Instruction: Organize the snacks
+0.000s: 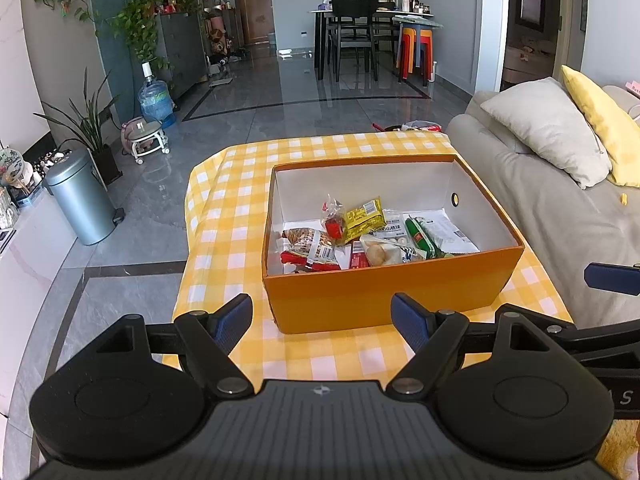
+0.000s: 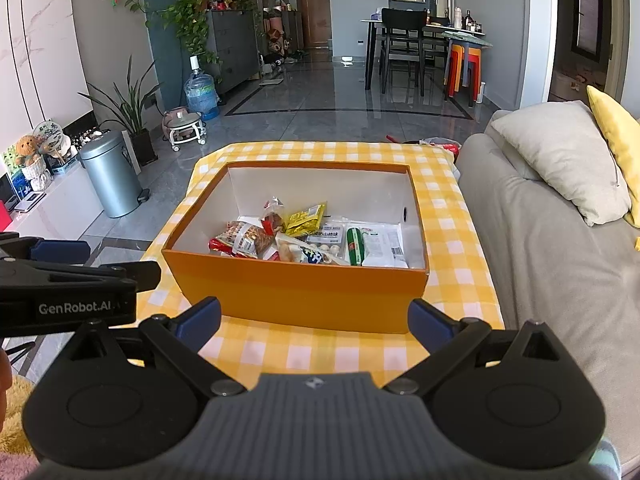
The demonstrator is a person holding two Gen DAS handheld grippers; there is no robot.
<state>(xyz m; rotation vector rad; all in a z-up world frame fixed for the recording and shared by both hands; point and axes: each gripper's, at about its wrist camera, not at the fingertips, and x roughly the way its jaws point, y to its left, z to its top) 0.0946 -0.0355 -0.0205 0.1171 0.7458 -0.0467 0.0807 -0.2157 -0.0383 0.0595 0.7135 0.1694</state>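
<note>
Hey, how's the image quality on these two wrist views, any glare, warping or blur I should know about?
Left wrist view: strong fisheye bending at the edges, window glare on the glossy floor, orange box and snacks sharp. Right wrist view: same warping, dark corners, bright daylight, the box crisp, far dining table soft and small.

Matt cardboard box – glossy plastic snack wrappers – checked cloth.

The box was orange outside and white inside. The cloth under it bore yellow and white checks. Among the snacks lay a yellow packet, a green stick and a red wrapper. The gripper pads were dark blue.
</note>
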